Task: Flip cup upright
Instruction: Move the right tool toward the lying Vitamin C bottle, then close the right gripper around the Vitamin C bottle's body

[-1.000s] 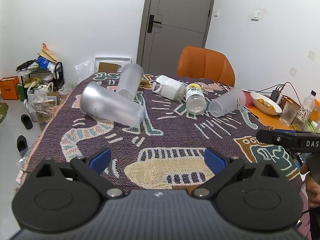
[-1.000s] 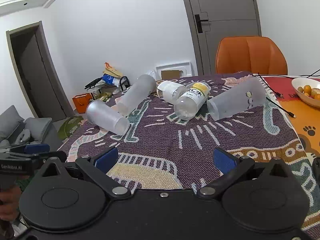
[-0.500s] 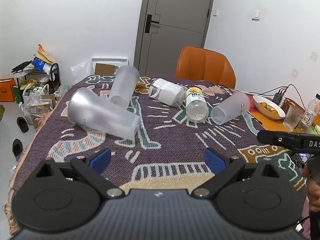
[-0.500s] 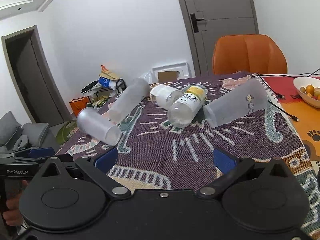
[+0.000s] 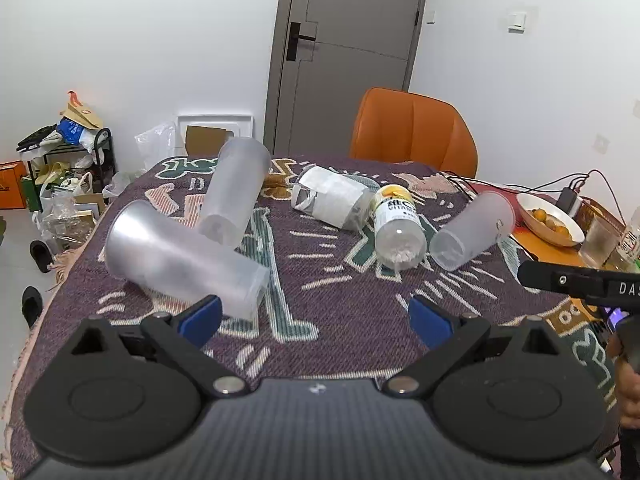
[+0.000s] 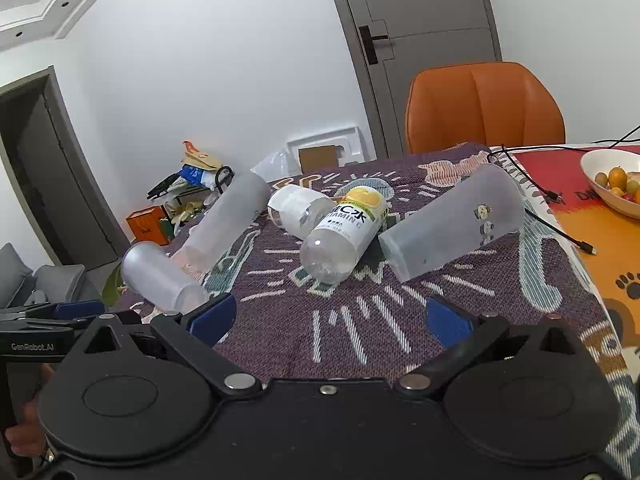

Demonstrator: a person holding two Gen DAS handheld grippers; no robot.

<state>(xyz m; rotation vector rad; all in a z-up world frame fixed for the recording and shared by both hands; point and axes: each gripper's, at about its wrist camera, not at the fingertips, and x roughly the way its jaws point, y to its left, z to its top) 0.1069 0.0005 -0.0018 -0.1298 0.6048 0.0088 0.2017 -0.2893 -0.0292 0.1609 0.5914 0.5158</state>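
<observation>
Three frosted plastic cups lie on their sides on a patterned purple cloth. The nearest cup (image 5: 180, 260) (image 6: 160, 276) lies just ahead of the left finger of my left gripper (image 5: 316, 320), which is open and empty. A second cup (image 5: 236, 192) (image 6: 228, 220) lies behind it. A third cup (image 5: 472, 232) (image 6: 452, 224) with small stickers lies to the right, ahead of my right gripper (image 6: 332, 320), which is open and empty.
A vitamin water bottle (image 5: 400, 228) (image 6: 344, 232) and a white-wrapped jar (image 5: 332, 200) (image 6: 296, 212) lie between the cups. An orange chair (image 5: 412, 132) stands behind the table. A fruit bowl (image 6: 612, 180), a glass (image 5: 600, 240) and cables sit at the right.
Both grippers have moved forward toward the cups, which look larger and nearer. The left gripper has closed in on the nearest cup. No cup has moved.
</observation>
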